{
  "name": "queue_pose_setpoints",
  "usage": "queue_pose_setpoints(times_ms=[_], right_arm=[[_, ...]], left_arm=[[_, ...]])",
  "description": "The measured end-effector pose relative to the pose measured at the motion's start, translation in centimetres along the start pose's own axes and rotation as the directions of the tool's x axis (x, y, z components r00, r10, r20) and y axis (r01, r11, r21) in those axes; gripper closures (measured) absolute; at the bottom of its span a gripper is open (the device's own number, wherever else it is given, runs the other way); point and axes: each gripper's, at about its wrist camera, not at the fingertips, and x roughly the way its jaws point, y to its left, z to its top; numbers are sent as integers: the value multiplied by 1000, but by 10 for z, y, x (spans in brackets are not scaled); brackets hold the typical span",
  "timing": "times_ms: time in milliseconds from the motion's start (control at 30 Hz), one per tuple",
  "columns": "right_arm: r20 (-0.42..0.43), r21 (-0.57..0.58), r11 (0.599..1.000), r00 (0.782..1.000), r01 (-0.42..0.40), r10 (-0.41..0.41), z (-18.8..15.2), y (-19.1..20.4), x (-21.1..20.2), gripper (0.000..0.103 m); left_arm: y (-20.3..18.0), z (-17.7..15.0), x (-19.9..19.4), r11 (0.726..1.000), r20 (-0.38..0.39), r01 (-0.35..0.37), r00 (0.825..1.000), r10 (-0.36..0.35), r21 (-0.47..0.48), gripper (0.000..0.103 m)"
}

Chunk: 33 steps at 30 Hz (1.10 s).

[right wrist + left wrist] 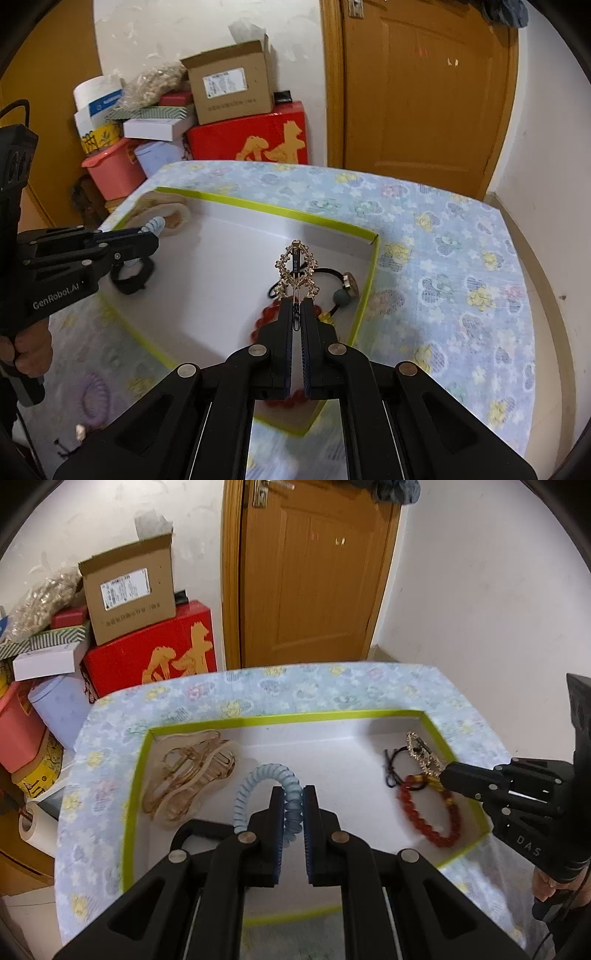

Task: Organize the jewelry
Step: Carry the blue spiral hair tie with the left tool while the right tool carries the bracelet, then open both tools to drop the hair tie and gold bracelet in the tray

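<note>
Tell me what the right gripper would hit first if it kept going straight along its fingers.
Most likely the black hair tie lying on the white floor of the green-rimmed box, just beyond the gold rhinestone clip that the right gripper holds. Depth is unclear; the red bead bracelet sits underneath.

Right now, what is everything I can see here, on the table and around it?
Tray: one, white with green rim, on the flowered cloth.
Spiral hair tie: one, pale blue, in left gripper.
Gold hair clip: one, in right gripper.
Claw clip: one, clear amber, tray's far left.
Bead bracelet: one, red, tray's right side.
Black hair tie: one, with charm, tray's right.
Boxes: several, stacked by the door.
Left gripper: black, shut.
Right gripper: black, shut.
</note>
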Motion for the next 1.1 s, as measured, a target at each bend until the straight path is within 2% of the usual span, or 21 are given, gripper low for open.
queue_pose_setpoints(times_ms=[200, 433, 500, 567, 700, 1100], right_arm=[[-30, 18, 1000, 999, 23, -23, 2, -8, 18, 99], [-41, 21, 1000, 999, 7, -6, 5, -10, 22, 99], [-38, 20, 1000, 999, 6, -6, 4, -9, 19, 88], [-33, 23, 1000, 999, 3, -2, 4, -8, 17, 87], [-14, 16, 1000, 1000, 4, -4, 3, -3, 5, 85], [44, 23, 1000, 999, 3, -4, -26, 13, -53, 83]], left_arm=[[3, 3, 27, 1000, -41, -25, 999, 25, -7, 93], [6, 1, 40, 999, -64, -26, 998, 24, -26, 93], [5, 1, 39, 999, -65, -31, 997, 29, -22, 92], [5, 1, 36, 999, -63, -23, 998, 22, -24, 91], [6, 0, 29, 999, -50, -11, 999, 9, -38, 79], [2, -20, -25, 998, 2, -16, 1000, 16, -54, 77]])
